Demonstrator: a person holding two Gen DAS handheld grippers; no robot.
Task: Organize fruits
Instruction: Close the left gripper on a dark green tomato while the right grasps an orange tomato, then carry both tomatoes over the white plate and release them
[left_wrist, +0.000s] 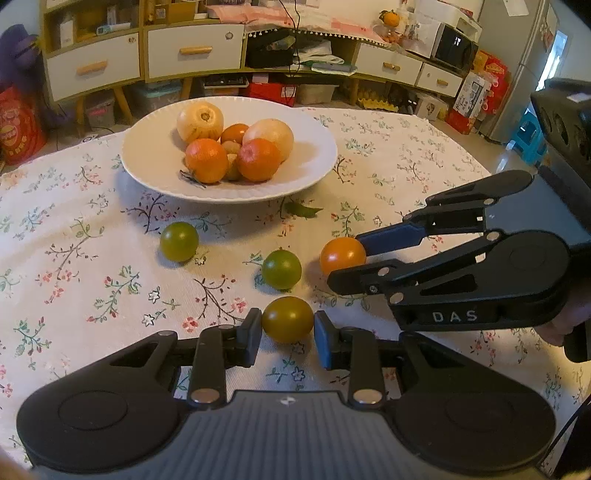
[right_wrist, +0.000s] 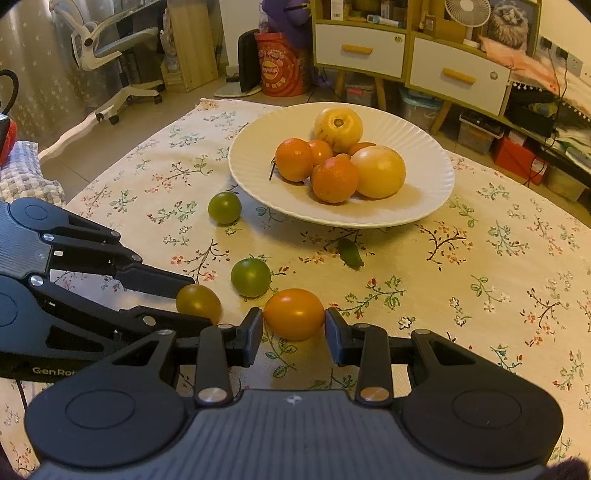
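While both claws grip fruit, the white plate (left_wrist: 314, 173) lies toward frame top. Left gripper (left_wrist: 288, 334) pinches the olive-green fruit (left_wrist: 287, 319); right gripper (right_wrist: 293, 330) clamps the orange fruit (right_wrist: 293, 314), slightly nearer.

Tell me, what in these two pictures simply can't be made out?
- Small brownish fruit in the white plate: mostly hidden behind the oranges, both views; kind unclear.
- Person holding the right hand-held gripper: cut off by the left view's right edge.
- Far side of the olive-green fruit: hidden by the left hand-held gripper in the right view.
- Shelf items: too small.
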